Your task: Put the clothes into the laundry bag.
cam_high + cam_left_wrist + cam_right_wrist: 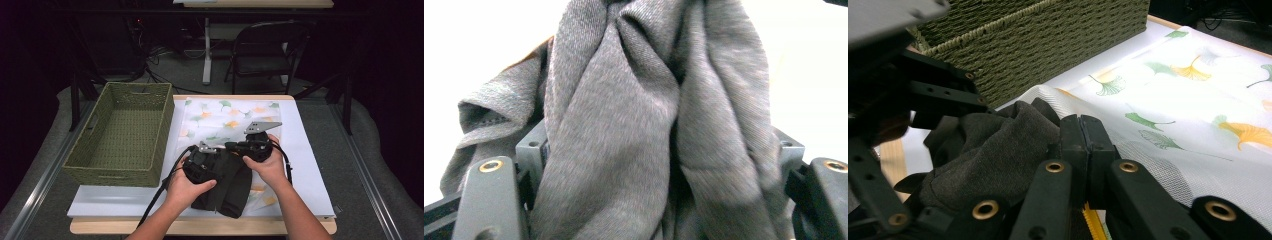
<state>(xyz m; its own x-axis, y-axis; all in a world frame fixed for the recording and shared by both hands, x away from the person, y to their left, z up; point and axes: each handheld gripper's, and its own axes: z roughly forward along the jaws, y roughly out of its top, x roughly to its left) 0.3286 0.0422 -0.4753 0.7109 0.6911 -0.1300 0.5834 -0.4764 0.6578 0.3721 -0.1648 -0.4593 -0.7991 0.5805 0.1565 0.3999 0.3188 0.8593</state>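
High view: a table (310, 165) under a white sheet carries, at nine o'clock, a green woven basket (125, 132) with nothing visible inside, and at its centre a leaf-printed cloth (225, 112) spread flat toward twelve o'clock. At six o'clock on that cloth lies the dark grey garment (227, 185), bunched and partly folded, with both hands working on it. The left gripper (200, 160) sits on the garment's ten o'clock corner; seen along its own jaws, the grey fabric (634, 130) drapes thickly between and over them, the jaws standing fairly wide apart, and whether the pads press the cloth cannot be told. The right gripper (252, 145) sits at the garment's one o'clock edge, and its own view shows the fingertips (1083, 137) pressed together with the garment (993, 150) just beside them at nine o'clock and the leaf-printed cloth (1198, 100) running away at three o'clock; whether an edge of fabric is pinched there cannot be told. By the look of it the folding is partway: the garment is gathered into a narrower bundle but not yet a tidy packet, and the basket at nine o'clock, if that is its destination, has yet to receive it.
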